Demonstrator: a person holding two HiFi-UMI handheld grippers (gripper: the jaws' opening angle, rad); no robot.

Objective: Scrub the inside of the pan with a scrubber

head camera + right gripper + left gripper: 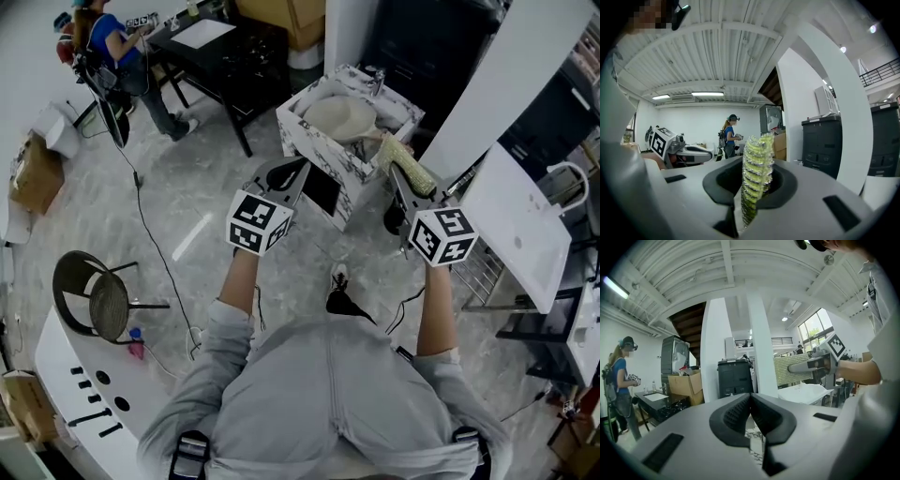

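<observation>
Below us, floor [187, 220]: pale marbled ground that only the head view shows. We have open room on our left, between the stool [94, 298] and the black table [230, 52].
Marbled basin [314, 142]: straight ahead of both our arms, seen only from the head. A white counter [520, 225] hems it in on the right, and the black table stands beyond it on the left.
Person in blue [112, 47]: stands at the black table's far end, well apart from us. Both gripper views catch that person too.
Pan [339, 116]: pale and round, lying inside the basin near its tap [376, 81]. Neither gripper view shows it, since both look out at room and ceiling.
Our arms: both forearms reach forward side by side, bare below grey sleeves, with the grippers pointing toward the basin.
Left gripper [751, 398]: we see its tongs closed tip to tip with nothing between them. Its view shows the other gripper off to the side, well apart.
Right gripper [397, 180]: tongs clamped on the scrubber.
Scrubber [757, 154]: yellow-green with silver threads, standing edge-on between the pads. From the head it pokes toward the basin's near right corner, apart from the pan.
</observation>
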